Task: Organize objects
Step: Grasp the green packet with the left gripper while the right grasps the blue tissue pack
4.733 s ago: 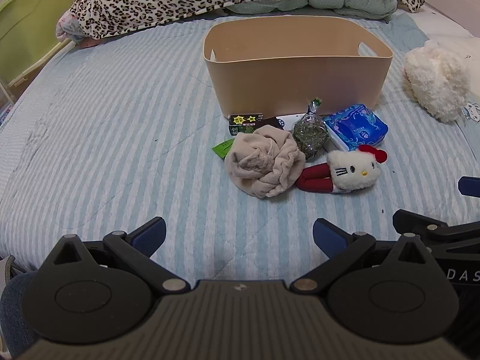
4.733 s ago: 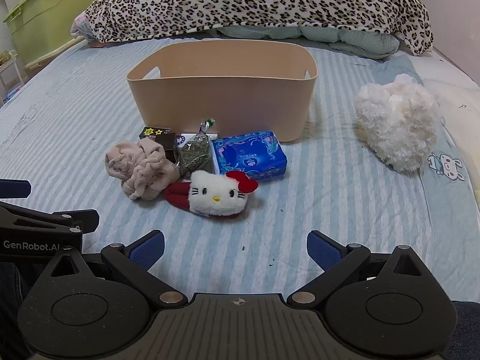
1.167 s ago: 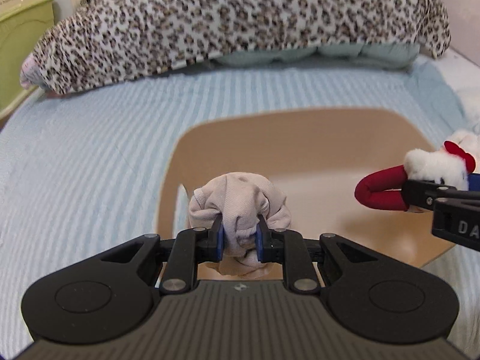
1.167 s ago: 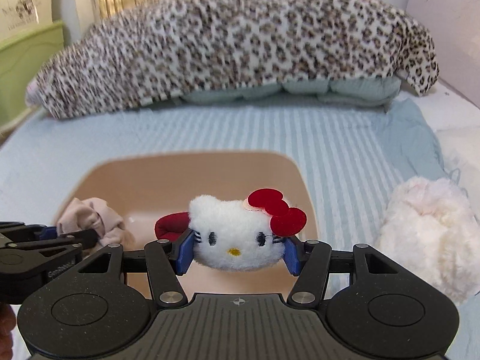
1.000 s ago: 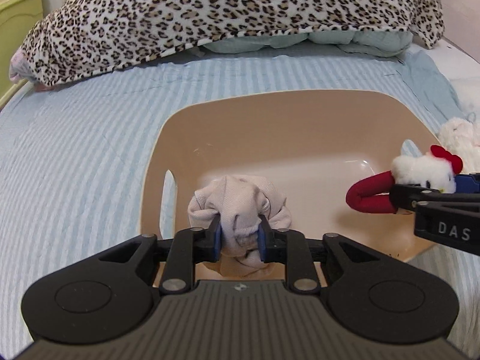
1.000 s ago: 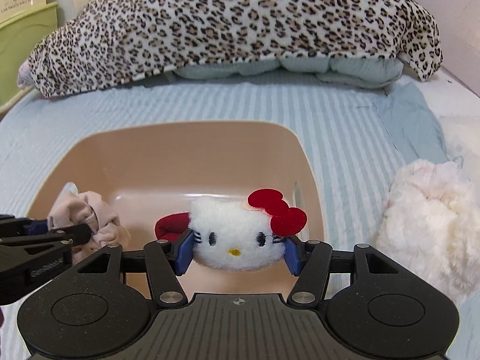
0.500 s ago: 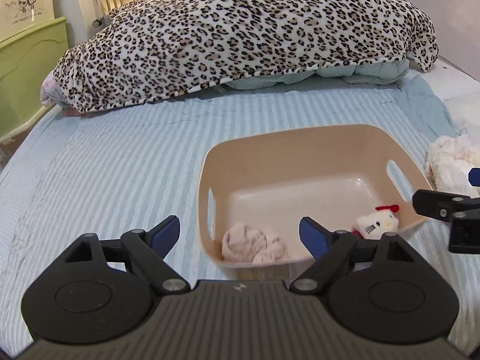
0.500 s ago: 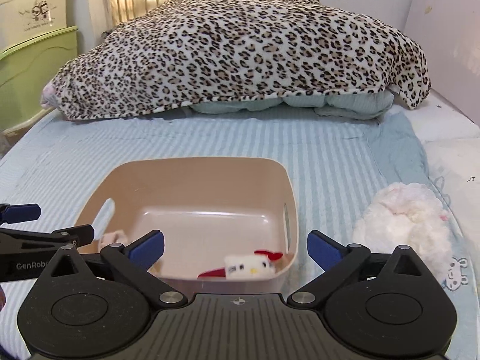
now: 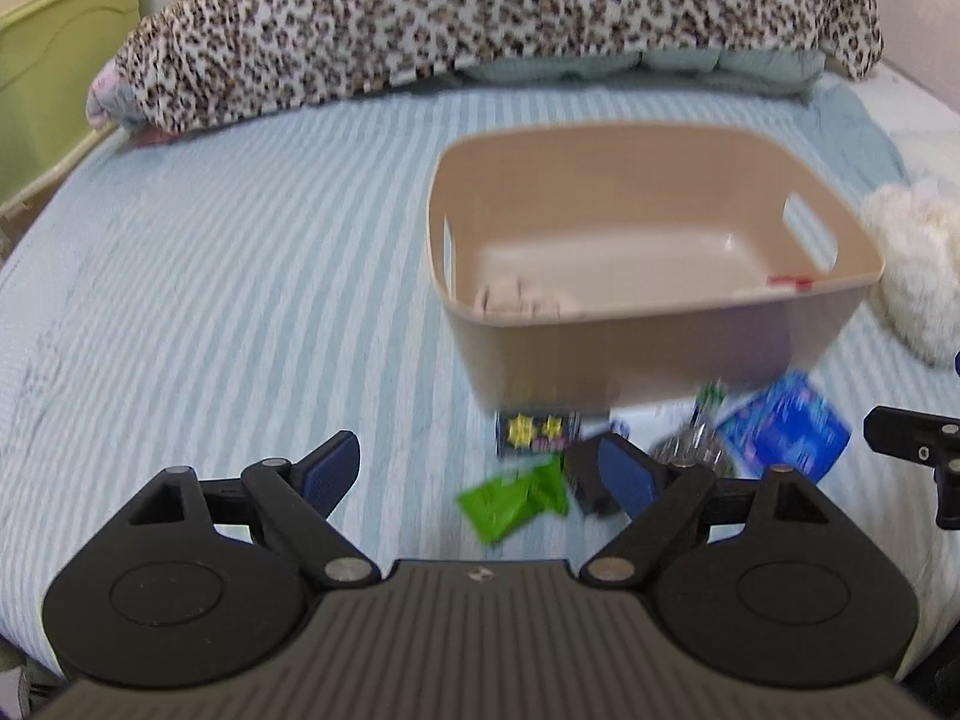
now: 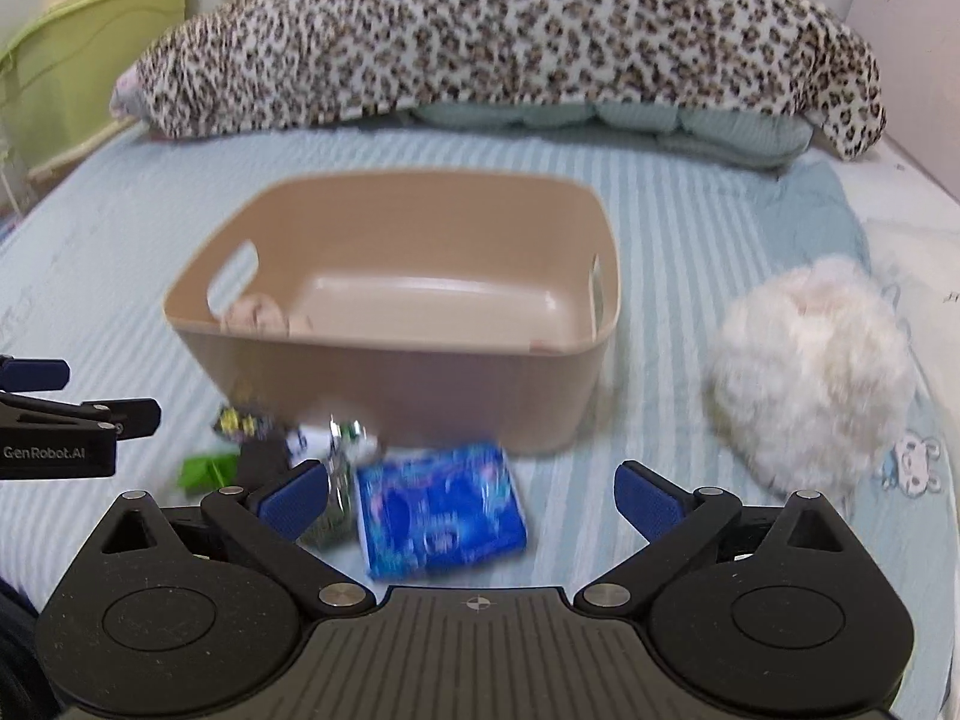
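Observation:
A tan plastic bin (image 9: 660,354) (image 10: 384,384) stands on the striped bed. The beige cloth (image 9: 516,303) (image 10: 255,315) lies inside it at the left, and a sliver of the Hello Kitty plush (image 9: 789,282) shows at the right. In front of the bin lie a blue tissue pack (image 10: 438,510) (image 9: 786,435), a green packet (image 9: 516,498) (image 10: 204,471), a small black box with yellow stars (image 9: 537,432) (image 10: 240,420) and a clear bag of dried herbs (image 10: 336,498). My left gripper (image 9: 480,474) is open above the green packet. My right gripper (image 10: 471,498) is open above the tissue pack.
A white fluffy plush (image 10: 810,372) (image 9: 912,270) lies right of the bin. A leopard-print blanket (image 10: 480,36) is piled at the head of the bed. A green cabinet (image 9: 54,78) stands at the left beyond the bed's edge.
Both grippers have pulled back and down from over the bin; the items in front of the bin have come into view. The cloth and plush stay inside the bin.

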